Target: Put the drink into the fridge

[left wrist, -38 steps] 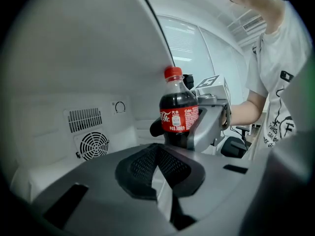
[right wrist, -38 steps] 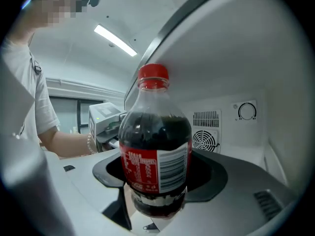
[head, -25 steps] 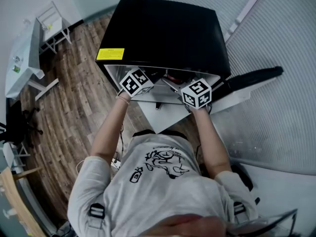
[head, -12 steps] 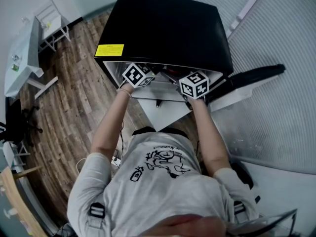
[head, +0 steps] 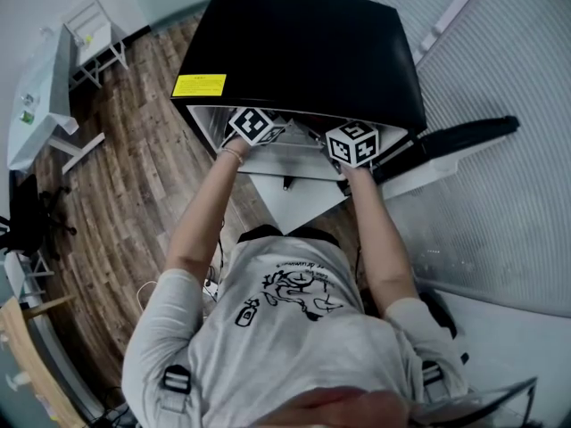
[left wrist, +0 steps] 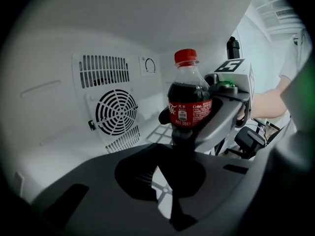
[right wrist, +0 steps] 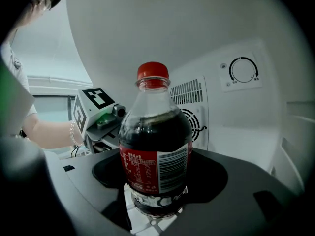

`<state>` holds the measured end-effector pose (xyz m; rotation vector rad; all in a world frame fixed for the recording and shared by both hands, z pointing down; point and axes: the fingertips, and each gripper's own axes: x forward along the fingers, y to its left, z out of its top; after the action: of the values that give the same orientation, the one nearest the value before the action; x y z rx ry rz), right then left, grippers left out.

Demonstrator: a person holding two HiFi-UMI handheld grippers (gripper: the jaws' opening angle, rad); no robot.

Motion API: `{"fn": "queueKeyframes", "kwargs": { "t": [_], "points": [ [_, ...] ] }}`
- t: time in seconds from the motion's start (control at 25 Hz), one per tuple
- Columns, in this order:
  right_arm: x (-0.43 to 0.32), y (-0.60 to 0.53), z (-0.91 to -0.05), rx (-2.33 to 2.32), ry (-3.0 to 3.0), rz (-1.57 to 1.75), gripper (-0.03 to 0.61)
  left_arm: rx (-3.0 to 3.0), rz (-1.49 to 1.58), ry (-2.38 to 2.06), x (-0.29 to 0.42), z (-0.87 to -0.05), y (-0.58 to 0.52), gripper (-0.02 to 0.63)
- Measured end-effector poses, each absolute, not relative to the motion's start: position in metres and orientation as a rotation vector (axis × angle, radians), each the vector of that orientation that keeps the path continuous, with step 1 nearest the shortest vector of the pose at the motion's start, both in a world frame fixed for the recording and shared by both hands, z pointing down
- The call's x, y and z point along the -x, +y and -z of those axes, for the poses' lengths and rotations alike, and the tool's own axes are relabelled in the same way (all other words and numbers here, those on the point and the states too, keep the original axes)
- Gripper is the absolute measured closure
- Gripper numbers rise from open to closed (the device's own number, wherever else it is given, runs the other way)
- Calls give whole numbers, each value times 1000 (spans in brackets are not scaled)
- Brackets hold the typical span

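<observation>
Both grippers are inside the open fridge (head: 303, 52).

Right gripper (right wrist: 157, 181): jaws wide, clamped on the cola bottle (right wrist: 155, 146) low on its body. Bottle is upright, red cap on, seated in the jaw hollow. Its base is right over the white wire shelf (left wrist: 158, 132); can't tell if it touches.

Left gripper (left wrist: 158, 154): jaws together, nothing in them. The bottle is ahead and to its right, apart from it. Seen from the right gripper, the left one sits off to the left, near.

Fridge interior is white all round. Ahead of the left gripper, the back wall has a round fan grille (left wrist: 116, 112) with slotted vents above and below it. Ahead-right of the right gripper, above jaw level, is the thermostat dial (right wrist: 243, 70).

Room, head view: the fridge top is black, with a yellow label (head: 199, 85) at the front corner on the left gripper's side. The door (head: 464, 136) is swung open on the right gripper's side. Wood-plank floor (head: 134, 185) is on the left gripper's side, with a white table (head: 40, 96) and white chair (head: 94, 34) well off that way. A ribbed grey surface (head: 508, 69) lies on the right gripper's side.
</observation>
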<state>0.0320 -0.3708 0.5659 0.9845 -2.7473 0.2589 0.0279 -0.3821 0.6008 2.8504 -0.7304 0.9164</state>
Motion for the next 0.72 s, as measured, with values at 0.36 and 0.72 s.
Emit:
{"fn": "queueKeyframes", "kwargs": {
  "t": [0.36, 0.72],
  "points": [
    [-37, -377, -571, -1009, -2731, -253, 256, -2833, -975, -759, -27, -609, -390, 612],
    [-38, -379, -567, -1029, -2719, -223, 255, -2852, -972, -760, -30, -606, -387, 612]
  ]
}}
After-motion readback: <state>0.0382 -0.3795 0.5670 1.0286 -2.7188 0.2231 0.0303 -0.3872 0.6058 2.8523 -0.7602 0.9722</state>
